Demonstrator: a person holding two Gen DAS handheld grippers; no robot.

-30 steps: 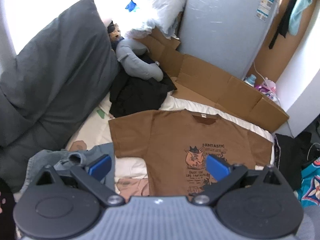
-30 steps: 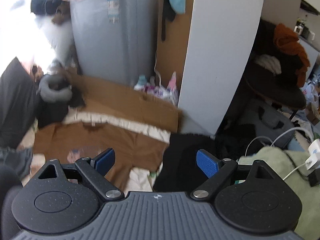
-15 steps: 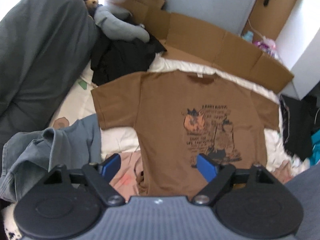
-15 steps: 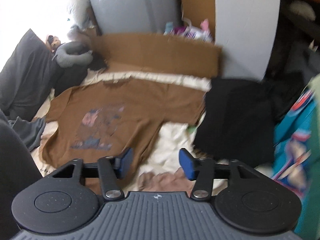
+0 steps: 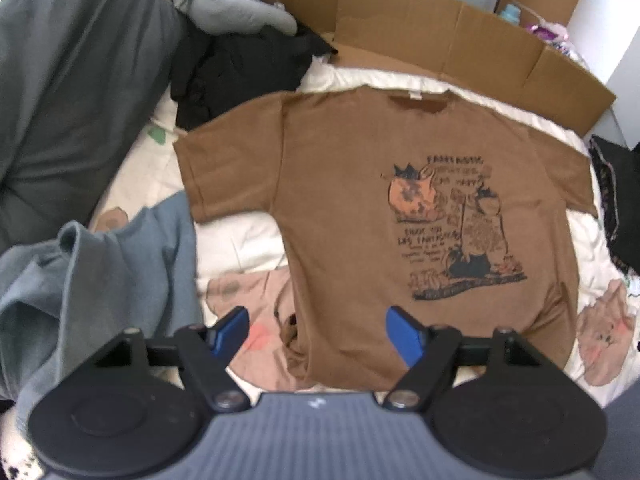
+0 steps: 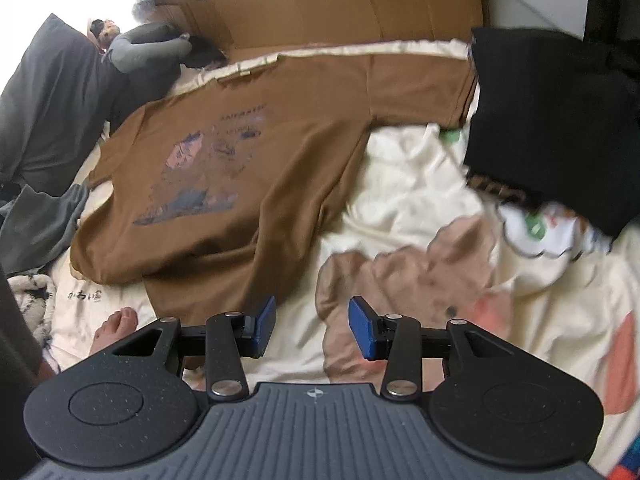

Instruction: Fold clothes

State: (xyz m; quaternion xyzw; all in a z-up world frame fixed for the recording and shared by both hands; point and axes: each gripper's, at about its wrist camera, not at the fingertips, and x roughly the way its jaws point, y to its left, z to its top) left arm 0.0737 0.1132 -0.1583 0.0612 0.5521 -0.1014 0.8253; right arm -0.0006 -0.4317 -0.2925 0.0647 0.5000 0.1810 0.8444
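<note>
A brown short-sleeved cotton T-shirt (image 5: 352,208) with a dark cartoon print on its chest lies spread flat, front up, on a cream bedsheet (image 5: 240,240) patterned with pink bear figures. Its collar points toward a long strip of flattened brown cardboard (image 5: 460,44) that runs along the far edge of the bed. Both sleeves are laid out to the sides, and the hem is slightly bunched at the near left corner.

The left gripper (image 5: 318,332) hovers over the near hem of the shirt, its blue-padded fingers (image 5: 230,330) spread wide with nothing between them. One finger sits over the bedsheet just left of the shirt, the other over the lower body of the shirt.

The right gripper (image 6: 312,326) has its fingers at a moderate gap, also empty, above the bedsheet just beside the shirt's near right hem corner. Whether either gripper touches the fabric cannot be told.

A crumpled blue-grey garment (image 5: 100,272) lies to the left of the shirt, close to its left sleeve. A heap of black clothing (image 5: 240,72) sits beyond that sleeve, beside a grey neck pillow (image 5: 232,12) and a large dark grey cushion (image 5: 68,80). A black folded cloth (image 6: 548,112) rests near the right sleeve. A bare foot (image 6: 112,332) shows on the bedsheet in the right wrist view.
</note>
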